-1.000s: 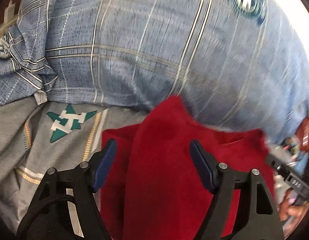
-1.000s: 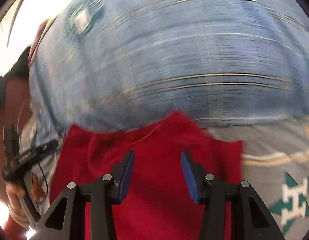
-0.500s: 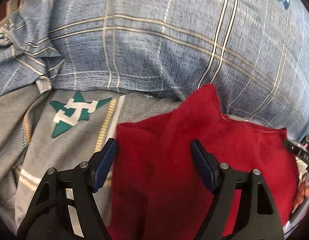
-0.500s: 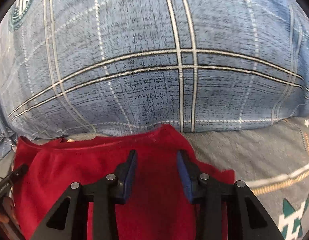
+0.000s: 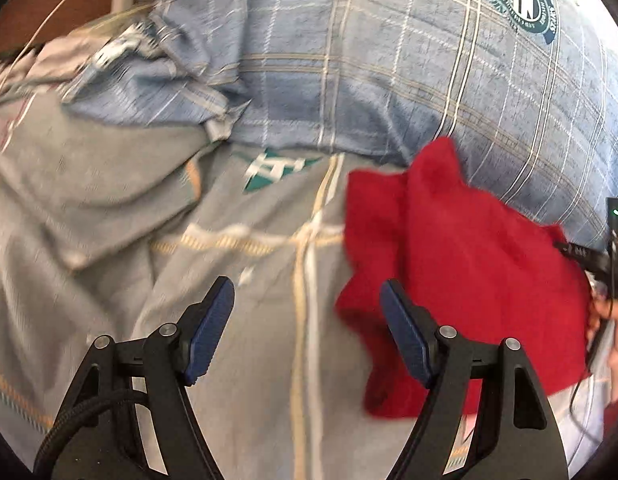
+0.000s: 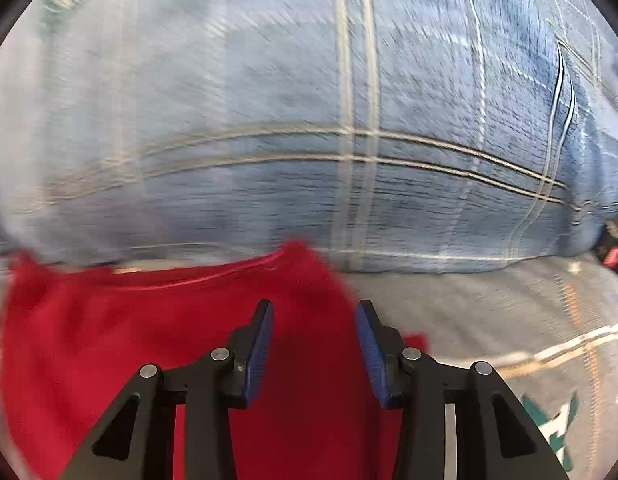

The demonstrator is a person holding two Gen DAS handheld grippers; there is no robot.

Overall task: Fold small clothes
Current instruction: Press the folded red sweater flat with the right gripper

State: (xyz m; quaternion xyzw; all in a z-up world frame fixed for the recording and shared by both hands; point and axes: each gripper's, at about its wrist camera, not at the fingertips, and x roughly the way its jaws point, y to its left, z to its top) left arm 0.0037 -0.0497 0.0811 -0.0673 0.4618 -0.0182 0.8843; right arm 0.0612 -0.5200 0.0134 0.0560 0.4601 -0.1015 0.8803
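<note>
Left tongs point(image 5: 307, 320) apart over grey patterned bedsheet point(image 5: 237, 380), right tongs point(image 6: 313, 344) apart above crumpled red cloth garment point(image 6: 109, 340), nothing gripped; blue plaid pillow point(image 6: 309, 120) beyond

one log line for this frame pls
left gripper: open, over grey sheet | right gripper: open over red garment | fold: not begun

Grey bedsheet point(image 5: 237, 360) with cream stripes and green emblem covered bed. Red garment point(image 5: 461, 280) lay rumpled on it, against blue plaid pillow point(image 5: 389, 80). Crumpled blue plaid cloth point(image 5: 157, 80) lay beside pillow.
</note>
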